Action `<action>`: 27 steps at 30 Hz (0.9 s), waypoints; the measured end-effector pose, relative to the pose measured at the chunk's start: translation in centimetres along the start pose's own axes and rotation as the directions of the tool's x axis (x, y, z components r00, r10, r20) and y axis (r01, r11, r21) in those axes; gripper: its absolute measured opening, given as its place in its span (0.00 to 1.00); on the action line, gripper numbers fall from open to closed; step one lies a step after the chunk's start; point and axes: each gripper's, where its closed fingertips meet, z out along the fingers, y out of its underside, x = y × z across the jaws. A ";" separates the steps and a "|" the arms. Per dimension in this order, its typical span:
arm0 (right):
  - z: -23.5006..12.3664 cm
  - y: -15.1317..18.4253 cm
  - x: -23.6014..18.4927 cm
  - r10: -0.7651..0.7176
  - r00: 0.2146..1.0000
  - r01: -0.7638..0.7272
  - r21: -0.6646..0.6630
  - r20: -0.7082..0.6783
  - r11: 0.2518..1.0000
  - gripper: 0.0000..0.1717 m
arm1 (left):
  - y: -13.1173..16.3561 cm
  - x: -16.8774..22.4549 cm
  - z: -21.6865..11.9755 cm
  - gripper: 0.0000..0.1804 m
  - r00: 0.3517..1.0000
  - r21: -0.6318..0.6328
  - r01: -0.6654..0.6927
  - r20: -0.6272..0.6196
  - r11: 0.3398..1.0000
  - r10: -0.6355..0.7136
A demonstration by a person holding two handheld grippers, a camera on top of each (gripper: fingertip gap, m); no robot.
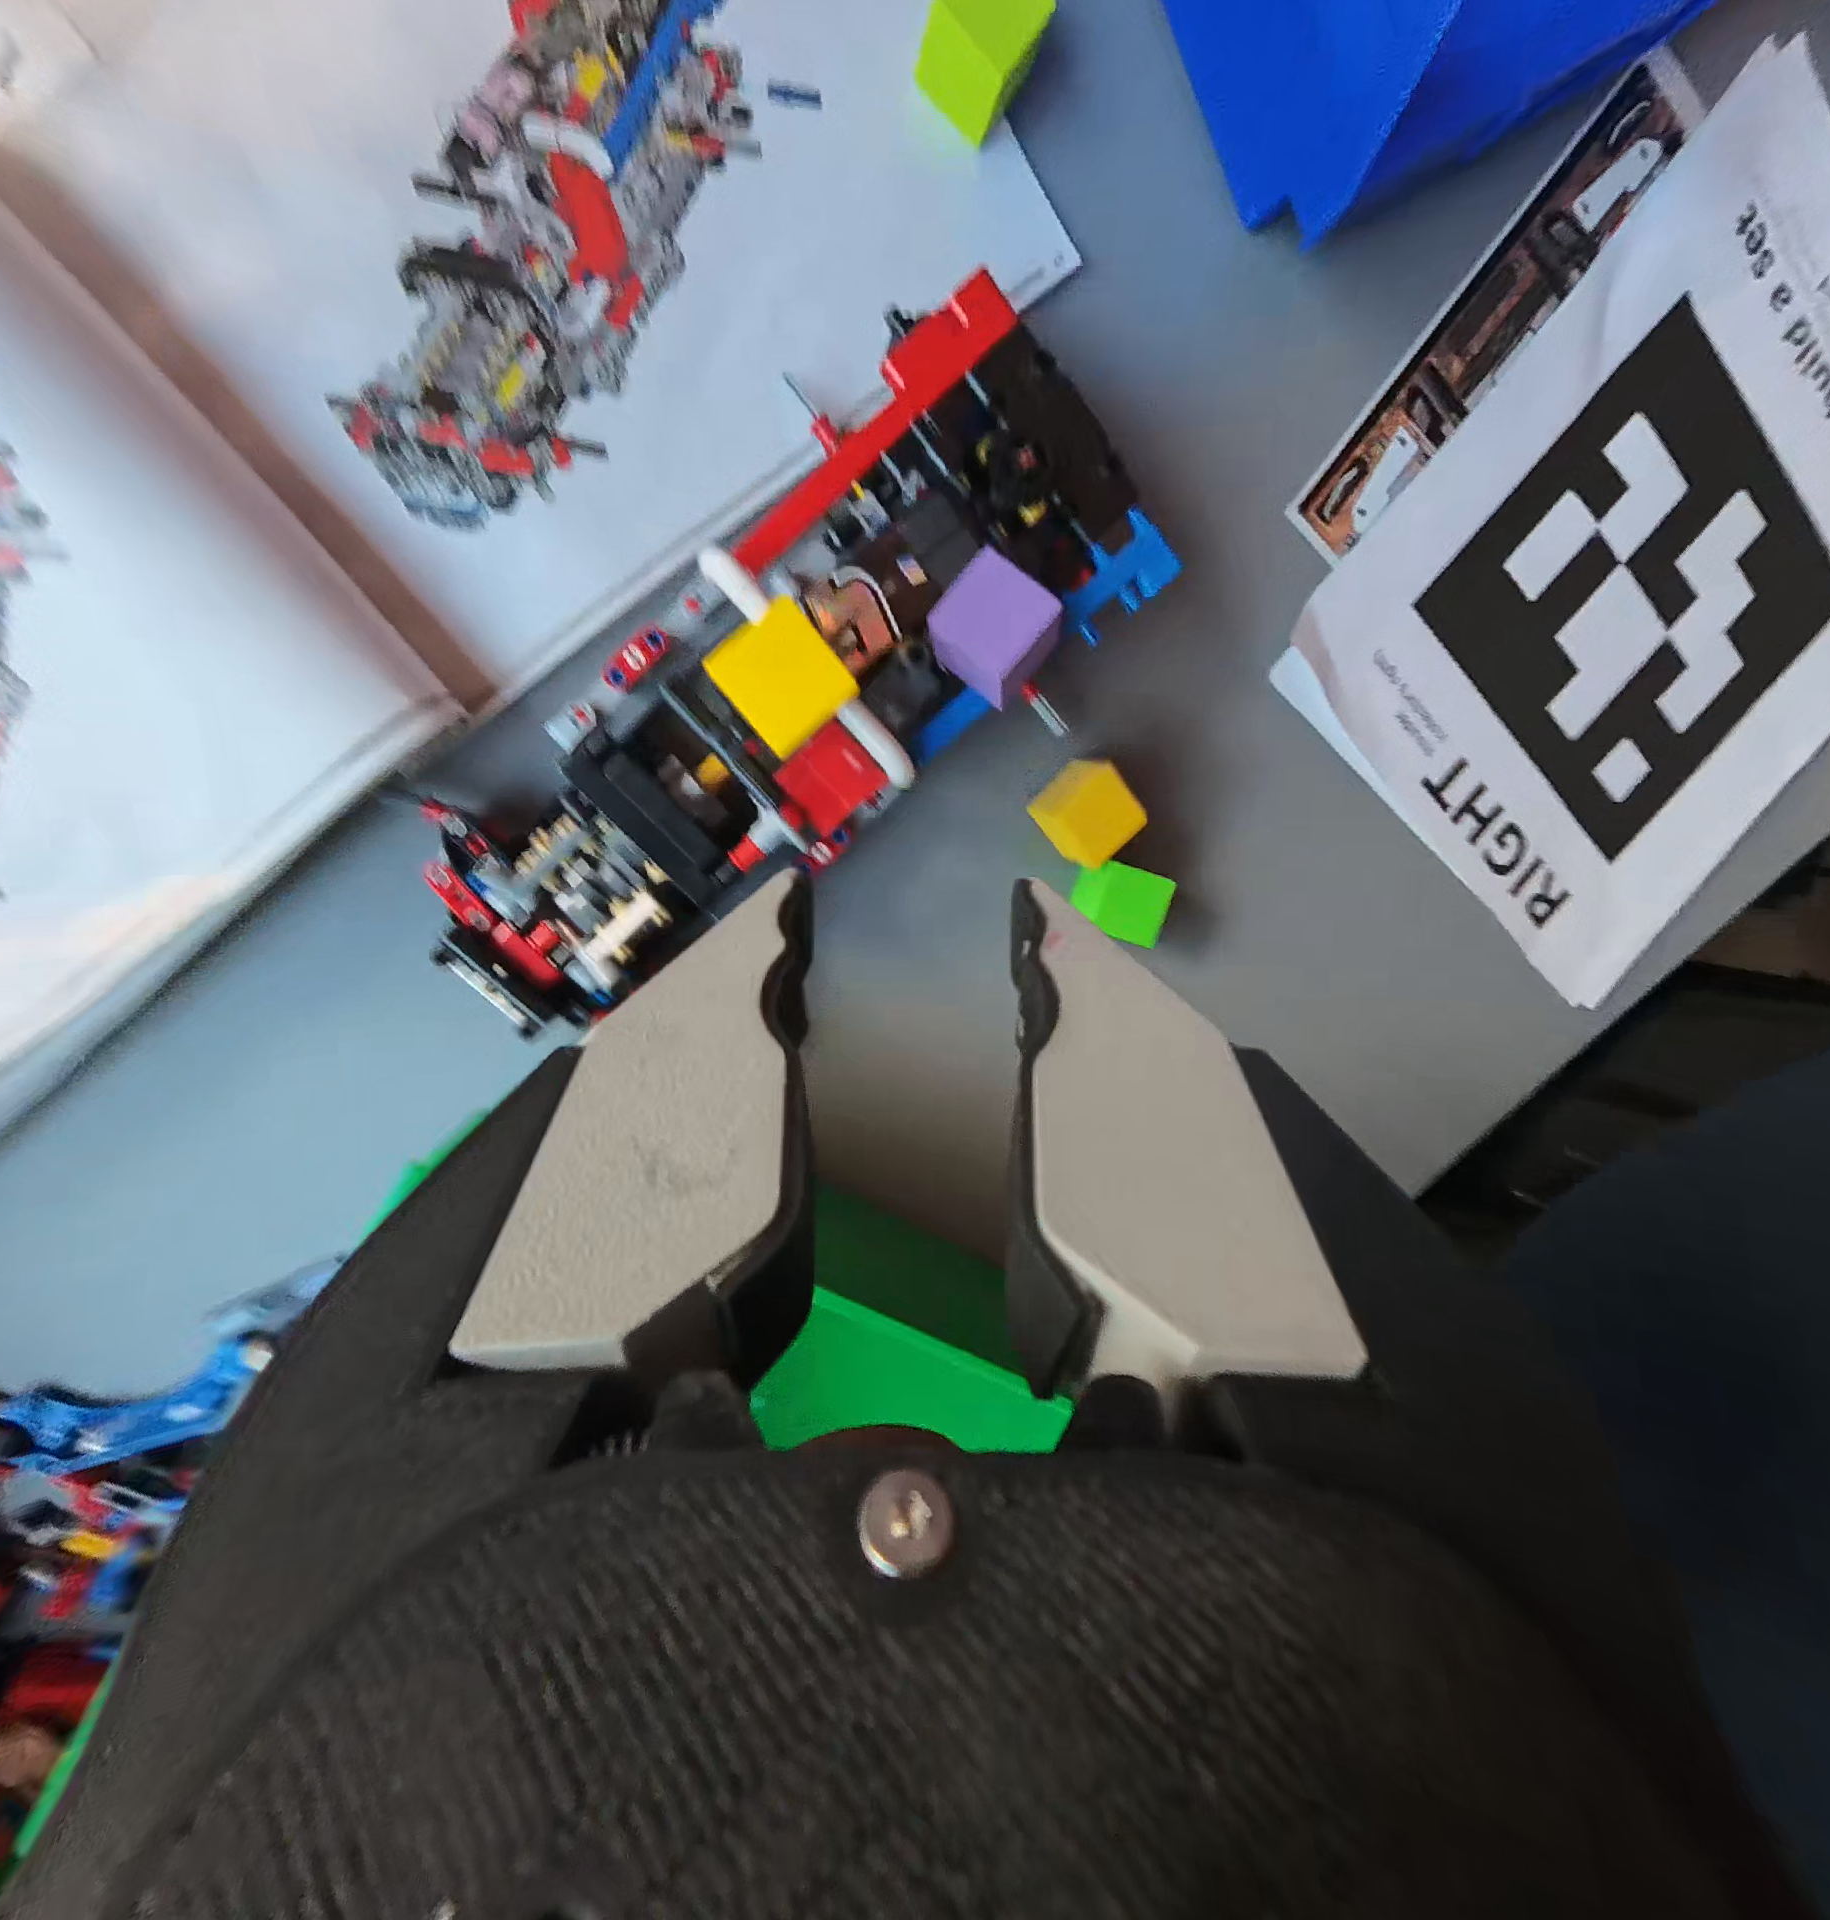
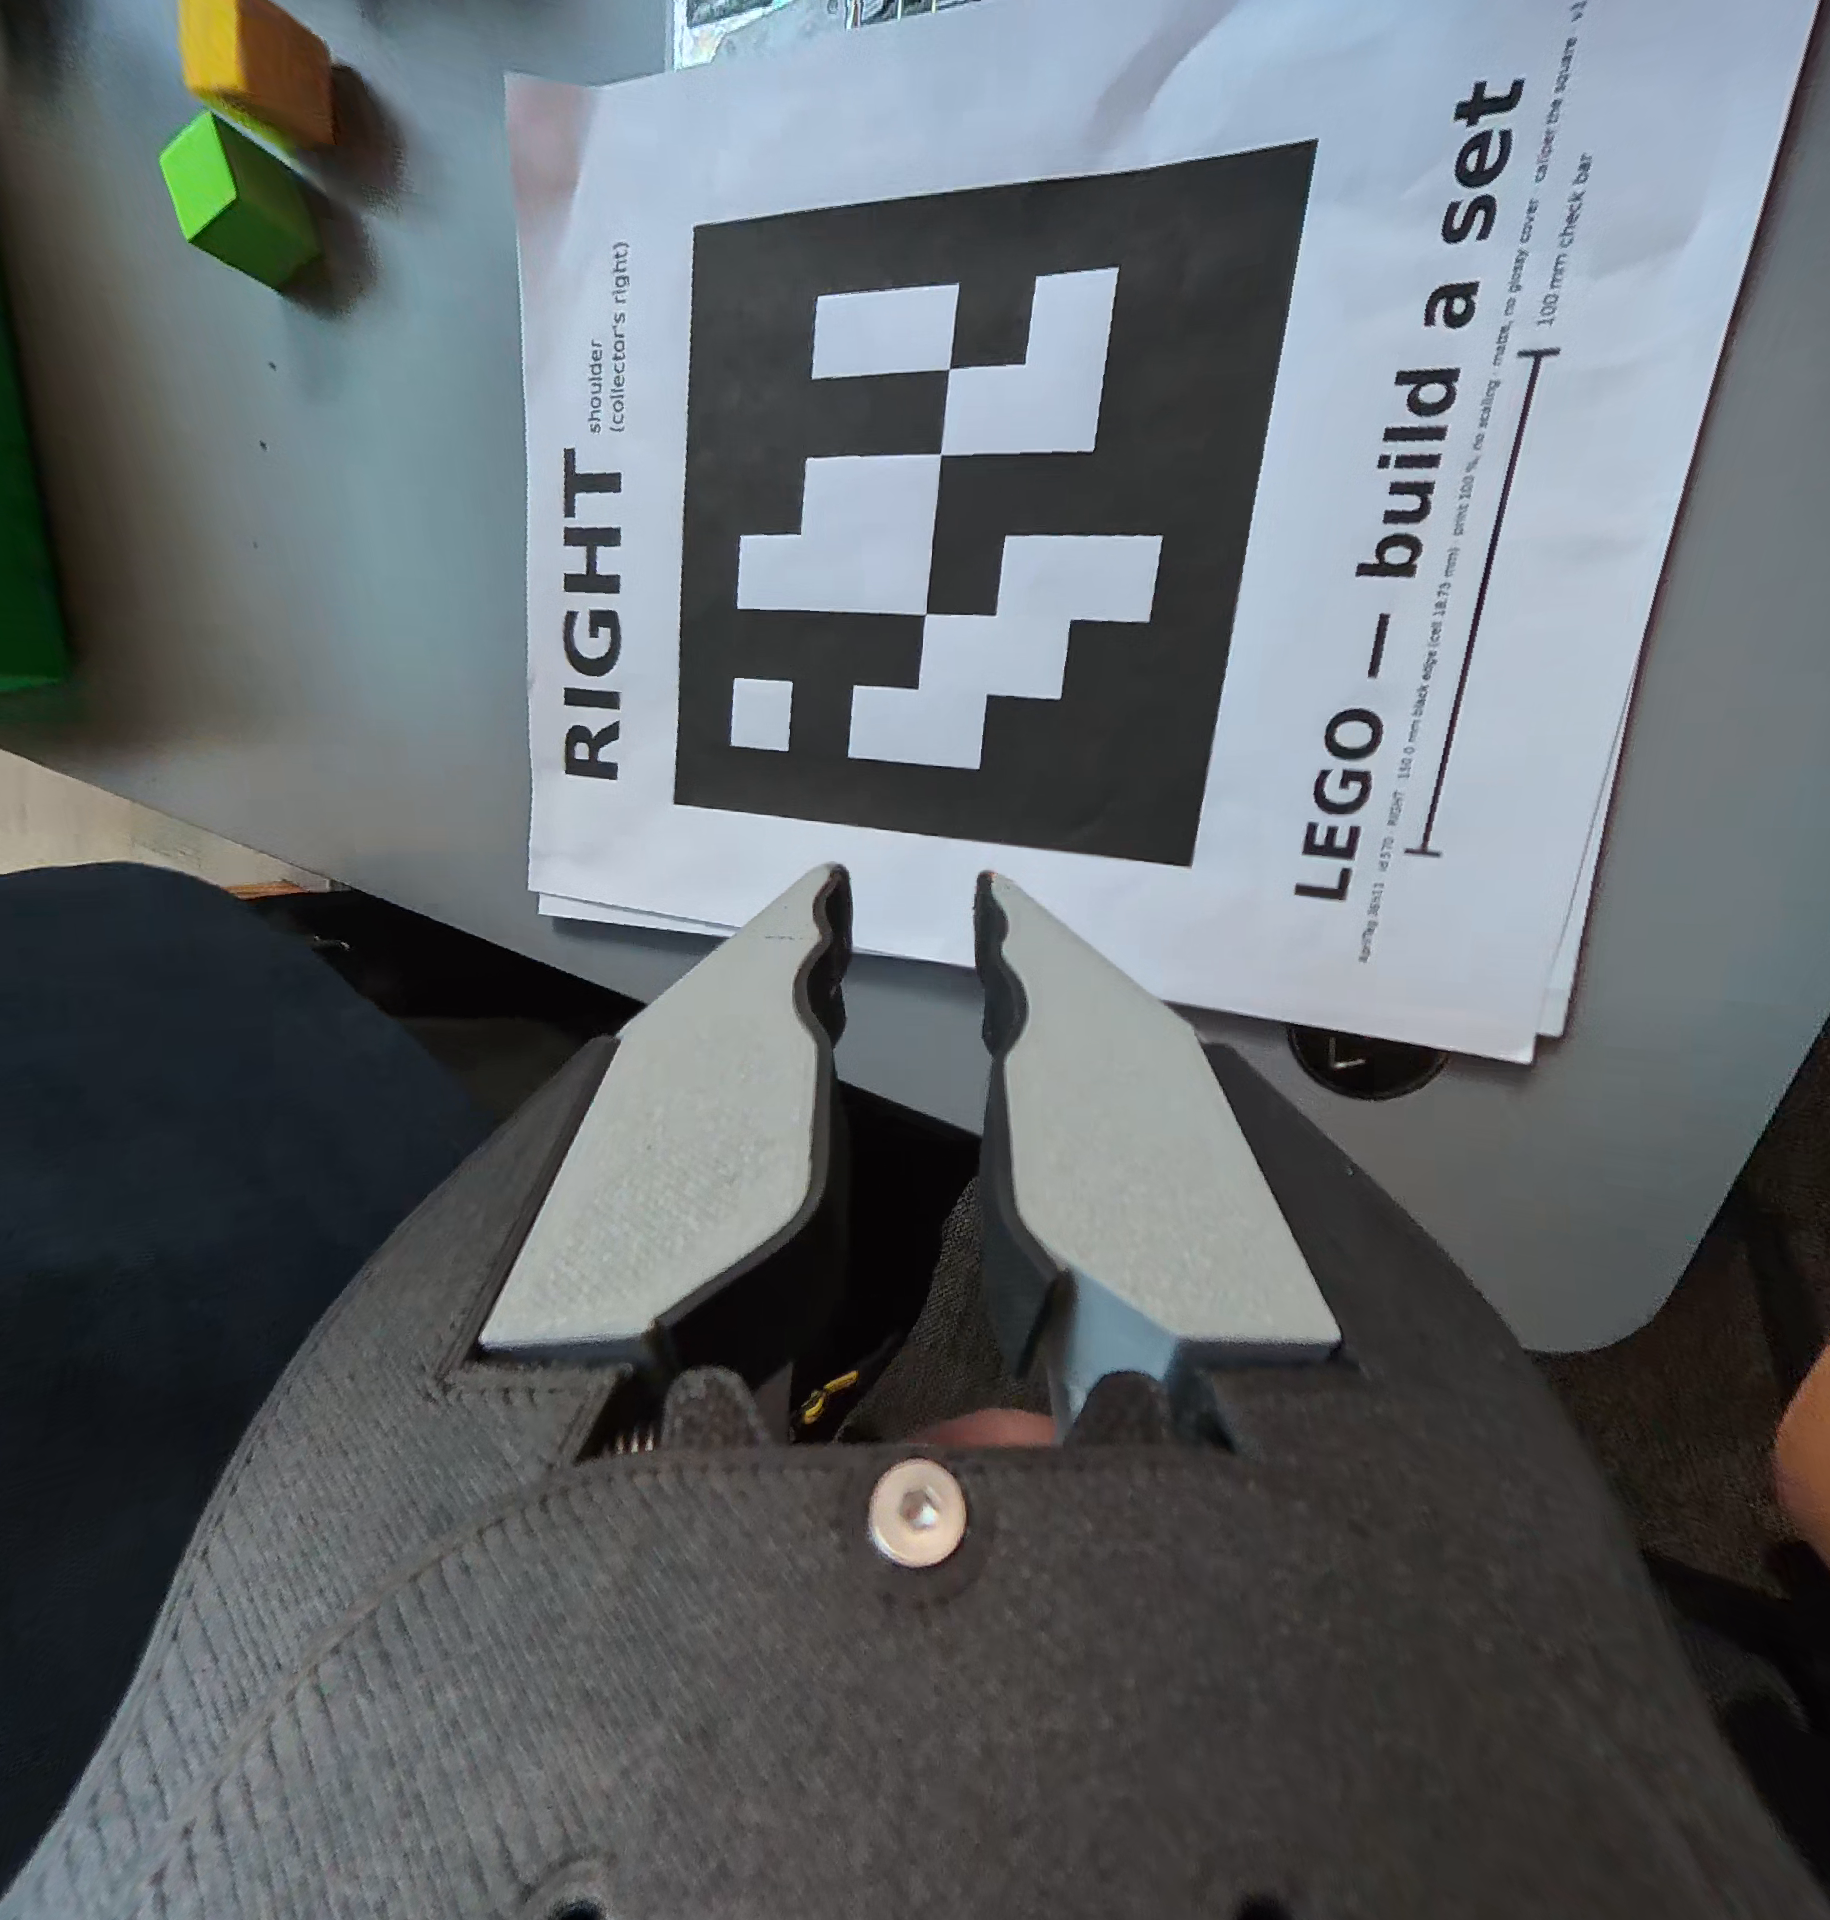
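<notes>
My left gripper (image 1: pixel 913 896) is open and holds nothing; bare grey table shows between its fingers. Just ahead and to its left lies a partly built brick model (image 1: pixel 786 665) of black, red and blue parts, with a yellow cube (image 1: pixel 778 673) and a purple cube (image 1: pixel 994 621) resting on it. A small yellow cube (image 1: pixel 1087 810) and a green cube (image 1: pixel 1124 902) lie on the table beside the right fingertip. My right gripper (image 2: pixel 911 881) is open and empty, above the near edge of a white sheet with a black-and-white square marker (image 2: pixel 994 499). The same two cubes show at that view's top left, yellow (image 2: pixel 256 62) and green (image 2: pixel 236 197).
An open instruction booklet (image 1: pixel 267 364) lies at the left, a lime block (image 1: pixel 978 62) and a blue bin (image 1: pixel 1410 94) at the back. A green tray (image 1: pixel 911 1382) sits under the left gripper, with a heap of loose bricks (image 1: pixel 49 1507) at lower left. The table's near edge (image 2: pixel 423 914) and a person's dark-clothed leg (image 2: pixel 163 1091) lie below the right gripper. The tips of one gripper are about 40 centimeters away from the tips of the other. The yellow cube (image 1: pixel 778 673) is about 6 centimeters from my left fingertips and 40 centimeters from my right.
</notes>
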 end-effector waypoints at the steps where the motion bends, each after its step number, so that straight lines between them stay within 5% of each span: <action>1: -0.2 0.1 -0.2 0.005 1.000 -0.005 0.002 -0.006 1.000 0.13 | -0.7 -0.6 0.3 0.23 0.999 -0.006 -0.036 0.016 0.999 0.036; 9: -2.5 2.3 -2.1 0.061 0.996 -0.059 0.024 -0.069 0.998 0.13 | -3.0 -2.1 4.0 0.29 0.921 -0.150 -0.383 0.013 0.912 0.389; 14: -3.9 4.2 -3.9 0.115 0.987 -0.110 0.046 -0.115 0.993 0.13 | -1.9 -2.1 5.2 0.12 0.788 -0.234 -0.600 -0.012 0.765 0.615; 16: -4.4 4.6 -4.6 0.134 0.982 -0.127 0.060 -0.131 0.990 0.12 | -1.8 -0.6 4.1 0.00 0.795 -0.225 -0.594 -0.022 0.772 0.606; 19: -4.8 4.8 -5.6 0.158 0.977 -0.148 0.078 -0.145 0.986 0.12 | -0.8 2.5 3.0 0.00 0.777 -0.097 -0.628 -0.023 0.772 0.629; 21: -4.7 4.9 -6.4 0.166 0.976 -0.157 0.071 -0.142 0.985 0.12 | 2.0 2.9 3.6 0.02 0.789 -0.136 -0.614 -0.067 0.777 0.611; 24: -4.1 4.7 -7.3 0.138 0.980 -0.133 0.040 -0.144 0.990 0.13 | 5.6 5.6 3.6 0.12 0.877 -0.117 -0.459 -0.220 0.881 0.428; 27: -3.3 4.0 -8.4 0.101 0.986 -0.100 0.013 -0.132 0.995 0.12 | 8.9 9.4 2.5 0.12 0.870 -0.069 -0.366 -0.379 0.928 0.315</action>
